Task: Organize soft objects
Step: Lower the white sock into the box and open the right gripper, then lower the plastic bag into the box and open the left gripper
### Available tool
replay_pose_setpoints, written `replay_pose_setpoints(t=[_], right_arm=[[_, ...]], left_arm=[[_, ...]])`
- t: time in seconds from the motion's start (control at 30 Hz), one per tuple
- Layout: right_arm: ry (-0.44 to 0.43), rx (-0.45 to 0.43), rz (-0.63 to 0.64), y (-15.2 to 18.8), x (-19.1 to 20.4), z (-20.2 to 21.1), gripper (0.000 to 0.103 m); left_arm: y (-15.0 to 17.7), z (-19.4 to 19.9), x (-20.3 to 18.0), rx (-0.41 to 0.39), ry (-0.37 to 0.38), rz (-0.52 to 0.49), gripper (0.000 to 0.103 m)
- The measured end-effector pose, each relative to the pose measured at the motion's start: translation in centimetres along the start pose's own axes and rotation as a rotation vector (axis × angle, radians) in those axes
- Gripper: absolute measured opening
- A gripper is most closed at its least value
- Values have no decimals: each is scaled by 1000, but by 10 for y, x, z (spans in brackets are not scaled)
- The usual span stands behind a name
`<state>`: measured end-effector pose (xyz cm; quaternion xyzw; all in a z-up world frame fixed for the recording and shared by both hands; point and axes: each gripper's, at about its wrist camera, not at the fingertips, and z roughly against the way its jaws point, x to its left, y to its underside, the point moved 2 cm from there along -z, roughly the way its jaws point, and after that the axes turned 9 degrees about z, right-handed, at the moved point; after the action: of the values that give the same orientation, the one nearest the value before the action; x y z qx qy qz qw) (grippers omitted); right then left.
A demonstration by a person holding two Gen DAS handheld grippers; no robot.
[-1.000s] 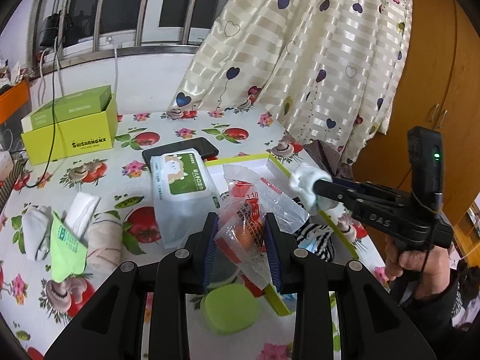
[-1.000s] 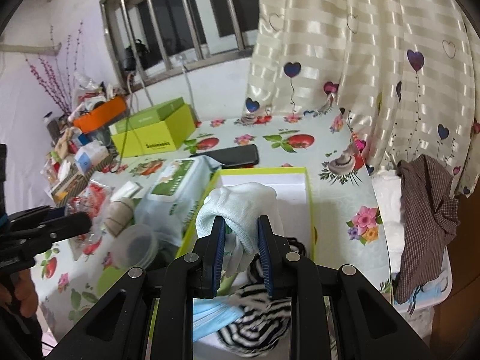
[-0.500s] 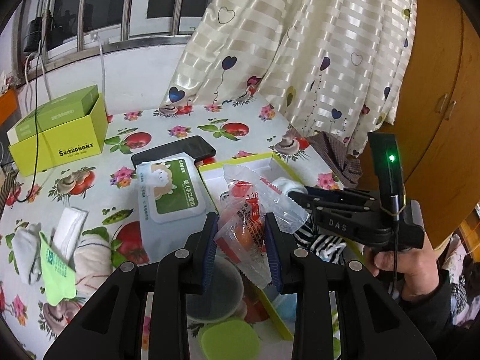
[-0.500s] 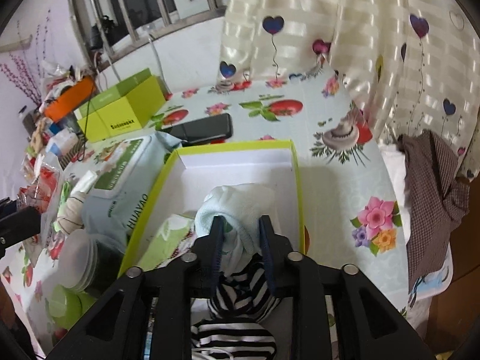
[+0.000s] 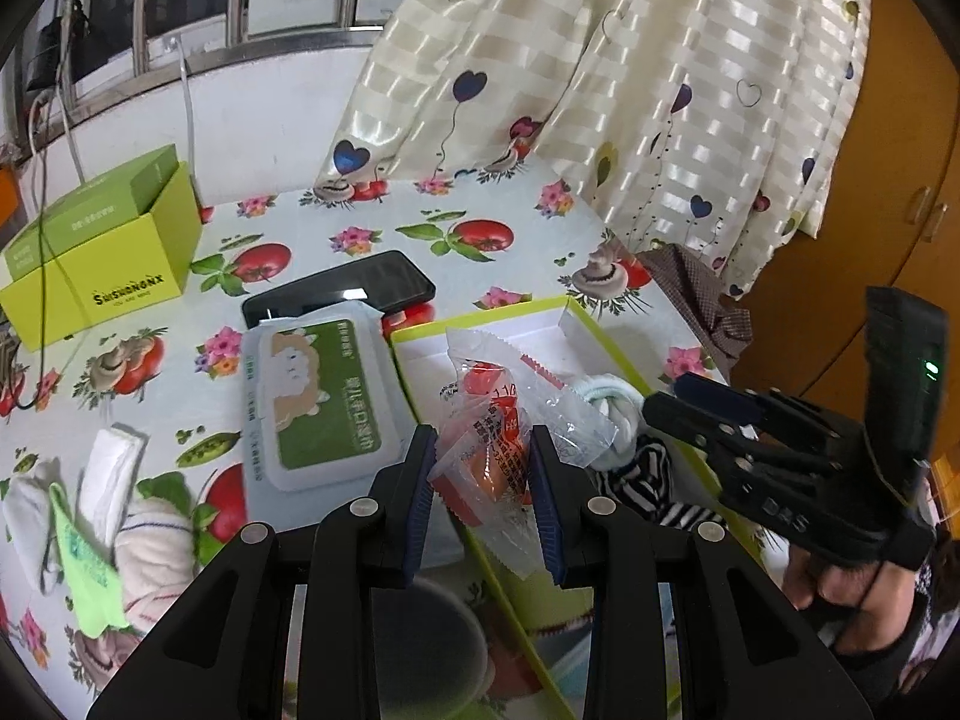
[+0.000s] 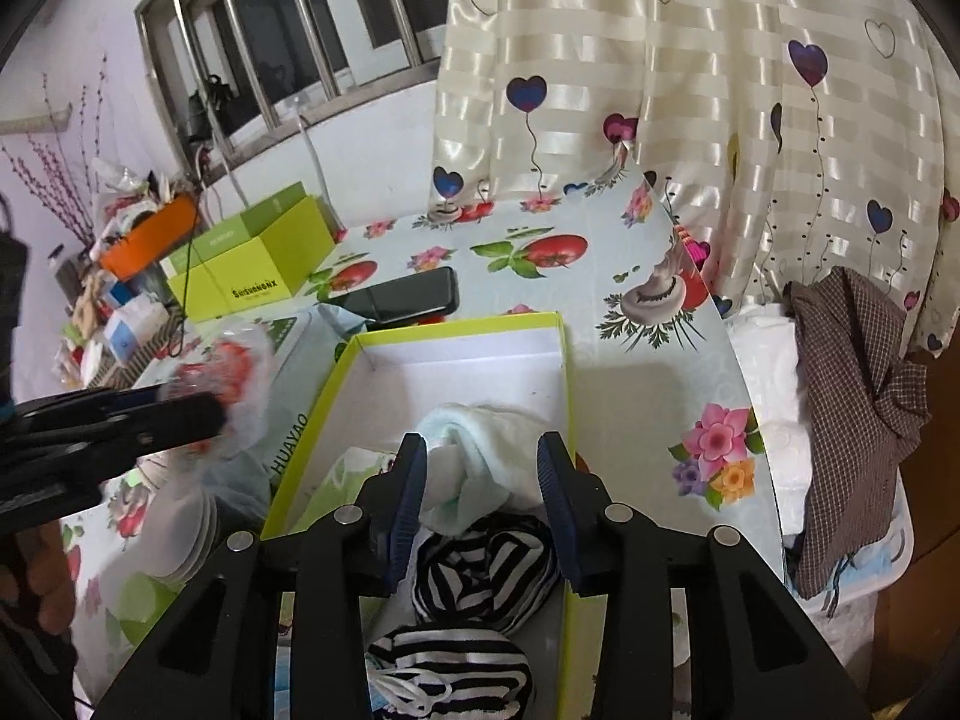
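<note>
Right wrist: right tool [image 6: 483, 480] just opened around pale sock [image 6: 498, 450]

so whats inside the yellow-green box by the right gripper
The box holds a pale blue rolled sock, two black-and-white striped socks and a green-printed packet. The box's near end is hidden behind the right gripper.

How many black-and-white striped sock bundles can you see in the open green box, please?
2: one striped bundle just below the pale blue sock, another striped bundle nearest the camera. Others may hide beneath.
</note>
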<state>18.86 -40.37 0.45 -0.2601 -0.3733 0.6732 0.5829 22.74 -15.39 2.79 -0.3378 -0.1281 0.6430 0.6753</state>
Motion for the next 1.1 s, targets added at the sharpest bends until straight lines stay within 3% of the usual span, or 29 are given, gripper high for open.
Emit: replay_pose_setpoints(t=[0.3, 0.43, 0.57, 0.73, 0.9, 1.1], right_arm=[[-18, -21, -1, 0, -1, 6, 37], [-20, -26, -2, 1, -1, 7, 37], [-19, -31, -2, 0, 0, 9, 37], [-14, -37, 4, -1, 1, 11, 40], [-1, -62, 2, -5, 5, 20, 56], [11, -66, 20, -7, 19, 34, 57]], left_arm=[[-17, -38, -3, 71, 34, 44, 32], [-21, -49, -1, 86, 35, 67, 39], [-21, -50, 2, 85, 39, 83, 40], [-21, -37, 2, 64, 56, 84, 40], [-15, -15, 0, 37, 69, 67, 40], [-5, 16, -2, 1, 85, 35, 40]])
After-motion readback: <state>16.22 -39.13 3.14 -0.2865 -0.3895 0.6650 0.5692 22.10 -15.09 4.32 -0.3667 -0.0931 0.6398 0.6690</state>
